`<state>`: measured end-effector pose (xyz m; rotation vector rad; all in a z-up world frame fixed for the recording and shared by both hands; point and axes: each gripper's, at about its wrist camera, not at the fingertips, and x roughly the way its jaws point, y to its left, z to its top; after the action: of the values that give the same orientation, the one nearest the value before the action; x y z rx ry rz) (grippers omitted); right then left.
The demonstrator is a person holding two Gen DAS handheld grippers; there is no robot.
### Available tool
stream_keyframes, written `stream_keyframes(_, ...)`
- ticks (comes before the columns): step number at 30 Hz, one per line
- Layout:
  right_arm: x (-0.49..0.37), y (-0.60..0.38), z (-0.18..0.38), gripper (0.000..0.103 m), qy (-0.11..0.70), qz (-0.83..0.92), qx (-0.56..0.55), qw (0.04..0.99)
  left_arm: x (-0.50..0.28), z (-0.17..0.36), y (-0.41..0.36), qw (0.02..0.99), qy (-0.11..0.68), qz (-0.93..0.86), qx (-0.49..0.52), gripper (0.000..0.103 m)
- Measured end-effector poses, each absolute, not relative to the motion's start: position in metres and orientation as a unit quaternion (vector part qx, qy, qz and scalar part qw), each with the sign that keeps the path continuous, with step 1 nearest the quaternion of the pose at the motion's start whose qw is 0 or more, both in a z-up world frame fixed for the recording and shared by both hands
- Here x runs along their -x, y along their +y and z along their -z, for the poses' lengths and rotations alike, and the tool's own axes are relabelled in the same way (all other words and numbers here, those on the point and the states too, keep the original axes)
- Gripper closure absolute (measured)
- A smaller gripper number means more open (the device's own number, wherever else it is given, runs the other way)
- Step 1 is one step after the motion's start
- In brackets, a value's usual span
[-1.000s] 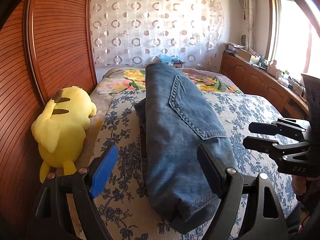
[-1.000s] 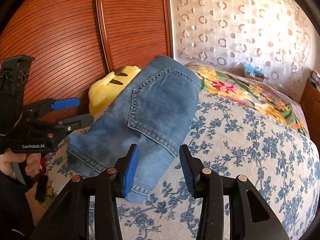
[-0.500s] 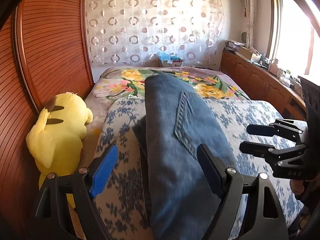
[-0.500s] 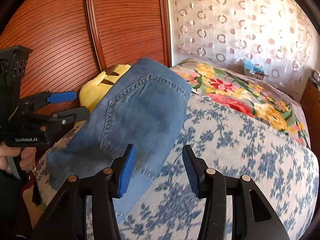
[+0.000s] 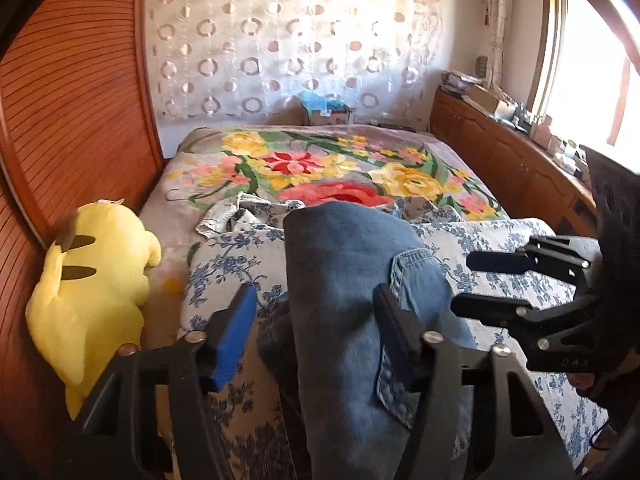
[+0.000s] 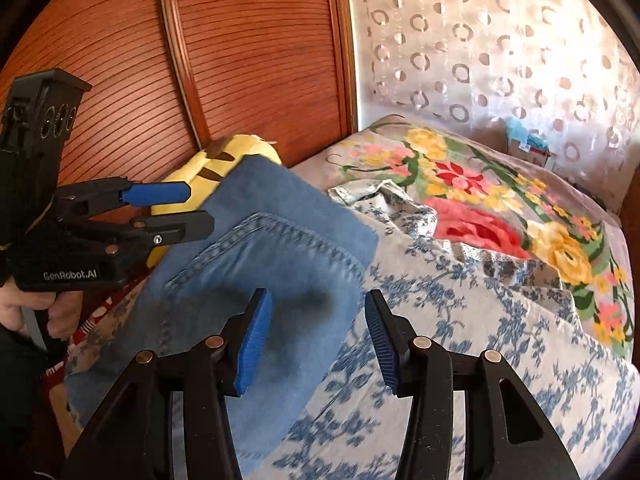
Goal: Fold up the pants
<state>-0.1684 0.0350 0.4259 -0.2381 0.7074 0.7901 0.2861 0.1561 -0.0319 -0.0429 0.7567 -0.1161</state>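
- The folded pants [image 5: 352, 280] lie on the bed [image 5: 500, 264], just right of the yellow plush [image 5: 92, 280].
- Left tongs [image 5: 316, 332] and right tongs [image 6: 316, 336] both stand spread, pinching nothing.
- Risk: a tip snagging the top layer could drag the fold open.
- The rumpled floral sheet [image 6: 460, 320] beneath may shift, skewing the stack.

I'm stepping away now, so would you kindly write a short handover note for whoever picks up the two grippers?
Left gripper: open, empty, over the jeans' near end.
Right gripper: open, empty, at their right edge.
Jeans: folded into a long bundle, back pocket up, on the blue floral quilt, beside the yellow plush.
Done: legs appear folded together lengthwise.
Left: probably one more fold to shorten the bundle, then smooth it.
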Motion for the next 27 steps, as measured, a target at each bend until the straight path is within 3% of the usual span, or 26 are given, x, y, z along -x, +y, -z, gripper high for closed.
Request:
stream_keyframes(8, 0.14, 0.037, -0.418, 0.053, 0.351, -0.382, 0.098, 0.849, -0.297, 0.058, 0.154, 0.906, 0.415, 0.077, 0.033, 0.06)
stream_keyframes(19, 0.12, 0.047, -0.405, 0.053, 0.365, -0.399, 0.08, 0.837, -0.275, 0.056, 0.158, 0.913, 0.402, 0.063, 0.029, 0.095)
stream_keyframes(27, 0.128, 0.051, -0.408, 0.048, 0.357, -0.412, 0.09, 0.833, -0.263, 0.057, 0.18, 0.912, 0.407, 0.032, 0.029, 0.096)
